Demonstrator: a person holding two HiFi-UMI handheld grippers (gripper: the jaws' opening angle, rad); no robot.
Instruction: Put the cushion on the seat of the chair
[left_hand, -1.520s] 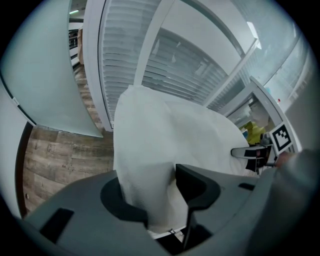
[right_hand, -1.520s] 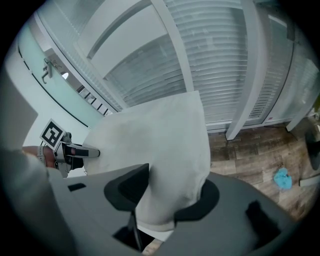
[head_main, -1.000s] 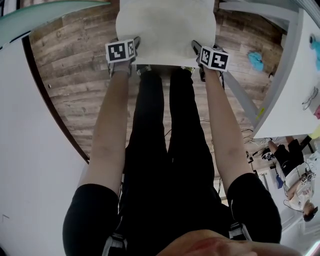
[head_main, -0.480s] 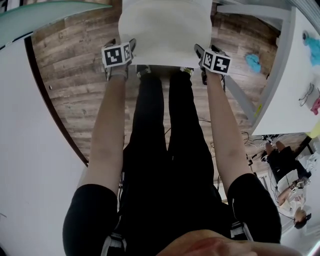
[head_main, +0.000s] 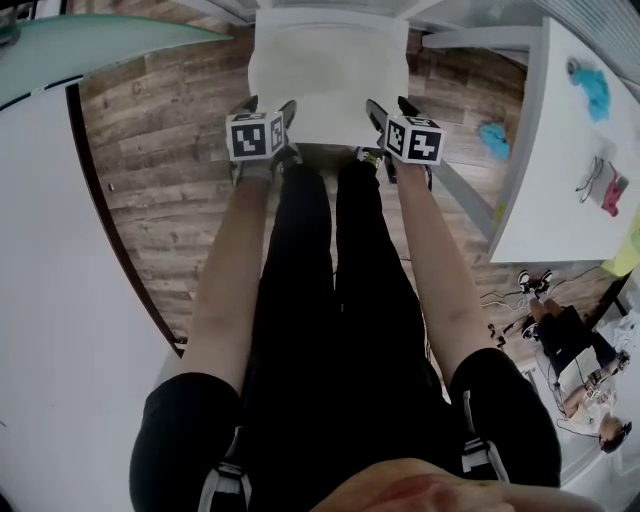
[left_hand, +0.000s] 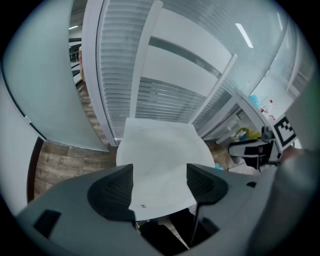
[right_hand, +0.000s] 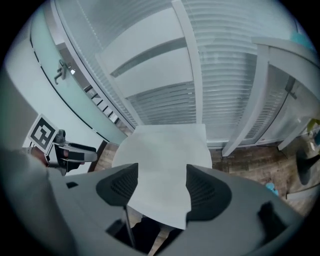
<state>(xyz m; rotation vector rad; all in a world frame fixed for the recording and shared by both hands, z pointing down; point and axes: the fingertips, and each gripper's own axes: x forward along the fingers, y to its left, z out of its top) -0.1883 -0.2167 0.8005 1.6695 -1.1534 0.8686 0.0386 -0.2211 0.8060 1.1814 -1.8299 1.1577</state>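
A white square cushion (head_main: 328, 85) lies flat in front of my knees; whatever carries it is hidden beneath it. Its near edge sits just beyond both grippers. My left gripper (head_main: 268, 108) stands at the near left corner with its jaws spread, and the corner shows in the gap without touching the pads (left_hand: 160, 182). My right gripper (head_main: 390, 108) stands at the near right corner, also open (right_hand: 160, 185), with the cushion (right_hand: 165, 160) seen past its jaws. No chair frame is plainly visible.
A white table (head_main: 570, 150) with blue and pink items stands to the right, its grey leg (head_main: 470, 195) slanting down near my right arm. A white panel (head_main: 50, 300) fills the left. Slatted blinds (left_hand: 165, 100) and glass rise behind the cushion. People sit at lower right (head_main: 565, 340).
Both grippers have drawn inward and a little back toward me along the cushion's near edge. The cushion now looks smaller and farther off, and the table shows more.
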